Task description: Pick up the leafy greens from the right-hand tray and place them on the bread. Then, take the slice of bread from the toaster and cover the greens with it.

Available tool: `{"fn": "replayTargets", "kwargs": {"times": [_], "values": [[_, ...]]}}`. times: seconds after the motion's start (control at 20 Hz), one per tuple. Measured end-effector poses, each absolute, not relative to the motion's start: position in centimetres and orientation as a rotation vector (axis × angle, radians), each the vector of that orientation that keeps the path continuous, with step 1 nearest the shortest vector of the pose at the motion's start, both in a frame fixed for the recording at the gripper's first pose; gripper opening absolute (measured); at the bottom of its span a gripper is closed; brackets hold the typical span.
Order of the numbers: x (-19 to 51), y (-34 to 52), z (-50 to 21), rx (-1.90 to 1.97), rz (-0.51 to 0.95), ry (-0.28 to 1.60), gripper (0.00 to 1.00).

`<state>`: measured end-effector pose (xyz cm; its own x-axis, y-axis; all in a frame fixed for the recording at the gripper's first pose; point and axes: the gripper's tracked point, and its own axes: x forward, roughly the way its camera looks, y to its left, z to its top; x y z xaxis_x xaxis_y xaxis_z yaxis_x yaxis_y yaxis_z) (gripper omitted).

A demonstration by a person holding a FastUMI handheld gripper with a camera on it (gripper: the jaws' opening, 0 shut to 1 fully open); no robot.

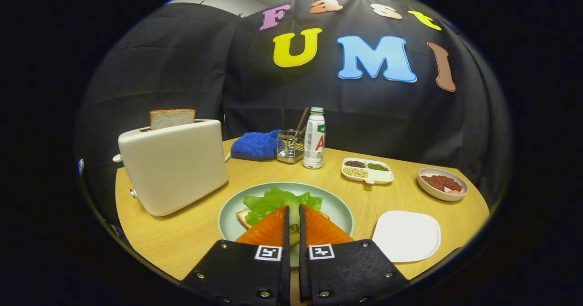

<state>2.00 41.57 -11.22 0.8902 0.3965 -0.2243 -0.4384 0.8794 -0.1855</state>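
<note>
The gripper (294, 215) hangs over the plate (339, 208) at the surface's near edge, its fingers nearly closed with nothing visibly between them; the greens (273, 200) lie on the bread (242, 217) just ahead. A slice (172, 118) stands in the toaster (175, 165) at the left edge, and the bottle (314, 140) near the far edge bears a red "A".

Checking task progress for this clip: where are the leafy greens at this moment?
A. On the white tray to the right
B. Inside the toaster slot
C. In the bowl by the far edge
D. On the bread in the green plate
D: the leafy greens lie on the bread in the green plate, just ahead of the nearly closed gripper, while the white tray is bare.
</note>
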Motion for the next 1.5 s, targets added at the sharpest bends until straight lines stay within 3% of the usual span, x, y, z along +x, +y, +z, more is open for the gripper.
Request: {"fn": "replayTargets", "kwargs": {"times": [0.2,0.35,0.45,0.9,0.95,1.05,1.35,1.5], "values": [[1.7,40.4,-11.3,-0.209,0.399,0.18,0.22],[1.0,39.4,-9.4,-0.164,0.371,0.135,0.46],[0.3,39.7,-7.3,-0.162,0.376,0.073,0.52],[-2.7,44.9,-4.0,-0.21,0.433,-0.027,0.55],[-2.8,45.7,-3.9,-0.214,0.435,-0.037,0.6],[-3.1,47.3,-3.8,-0.193,0.447,-0.042,0.61],[-3.1,49.6,-1.7,-0.045,0.292,-0.053,0.6],[-3.7,53.6,-1.4,0.017,0.313,-0.009,0.61]]}}
